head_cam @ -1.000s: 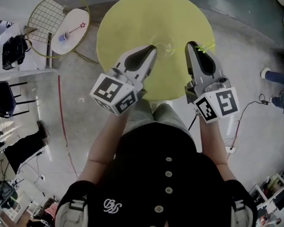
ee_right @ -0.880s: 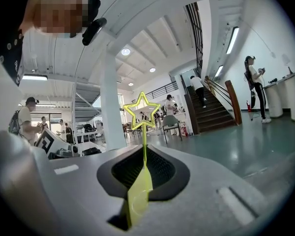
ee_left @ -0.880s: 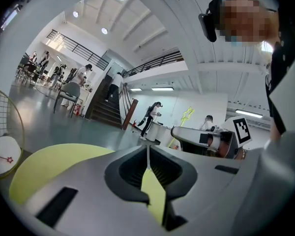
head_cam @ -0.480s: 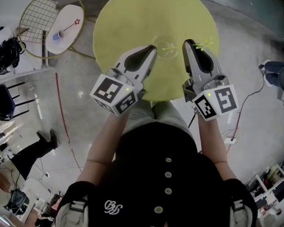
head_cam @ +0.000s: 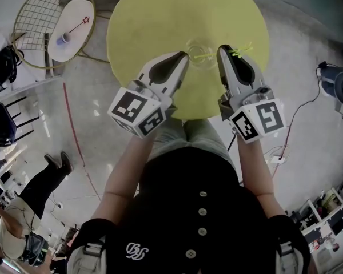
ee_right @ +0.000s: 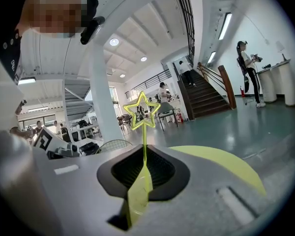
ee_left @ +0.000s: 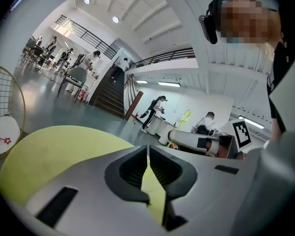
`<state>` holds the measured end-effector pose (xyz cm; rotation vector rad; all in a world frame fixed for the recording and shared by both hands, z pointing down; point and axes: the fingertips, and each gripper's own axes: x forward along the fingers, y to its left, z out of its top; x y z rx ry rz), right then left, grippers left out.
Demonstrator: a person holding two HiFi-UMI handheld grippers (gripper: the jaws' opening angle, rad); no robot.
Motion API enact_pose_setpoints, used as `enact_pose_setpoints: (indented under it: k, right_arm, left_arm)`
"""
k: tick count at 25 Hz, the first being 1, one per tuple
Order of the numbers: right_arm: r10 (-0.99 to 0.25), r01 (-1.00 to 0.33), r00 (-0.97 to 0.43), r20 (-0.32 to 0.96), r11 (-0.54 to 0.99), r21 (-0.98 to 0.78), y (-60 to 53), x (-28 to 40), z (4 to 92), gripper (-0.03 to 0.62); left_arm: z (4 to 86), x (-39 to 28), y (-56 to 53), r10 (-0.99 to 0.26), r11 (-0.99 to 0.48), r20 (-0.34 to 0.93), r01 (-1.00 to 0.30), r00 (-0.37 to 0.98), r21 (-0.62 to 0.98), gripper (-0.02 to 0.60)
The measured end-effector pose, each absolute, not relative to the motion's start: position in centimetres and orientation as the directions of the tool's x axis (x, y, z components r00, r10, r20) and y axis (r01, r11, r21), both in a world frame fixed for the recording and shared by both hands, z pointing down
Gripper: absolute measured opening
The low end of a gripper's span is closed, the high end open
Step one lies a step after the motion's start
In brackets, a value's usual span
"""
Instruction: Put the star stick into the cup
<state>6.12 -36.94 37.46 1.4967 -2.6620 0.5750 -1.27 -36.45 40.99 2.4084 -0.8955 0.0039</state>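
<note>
A clear cup (head_cam: 198, 45) stands near the middle of the round yellow table (head_cam: 160, 21); a thin green streak shows inside it. My right gripper (head_cam: 222, 51) hovers just right of the cup, shut on the thin stem of a yellow-green star stick (ee_right: 142, 113). The star stick (head_cam: 240, 51) pokes out beside the gripper's tip. In the left gripper view the star stick (ee_left: 186, 117) rises above the other gripper. My left gripper (head_cam: 182, 56) hangs just left of the cup, jaws shut with nothing between them.
A small white table (head_cam: 74, 10) at the far left holds a red star stick (head_cam: 79, 24) and a small cup (head_cam: 65, 37), beside a round wire rack (head_cam: 37, 10). People and furniture stand around on the shiny floor. A cable (head_cam: 300, 119) runs along the floor at right.
The view has drifted, so the table sits higher and more to the left. Both grippers keep their pose; the right one with the star stick has edged closer to the cup.
</note>
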Motion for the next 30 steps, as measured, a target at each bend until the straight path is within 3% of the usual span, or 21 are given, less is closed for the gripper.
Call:
enact_pose_setpoints:
  k: [30]
  right_arm:
    - [-0.760, -0.852, -0.518, 0.393, 0.415, -0.320, -37.0, 5.8, 43.5, 0.020]
  left_arm:
    - [44.6, -1.1, -37.9, -0.567, -0.557, 0.245, -0.586, 0.786, 0.588, 0.023]
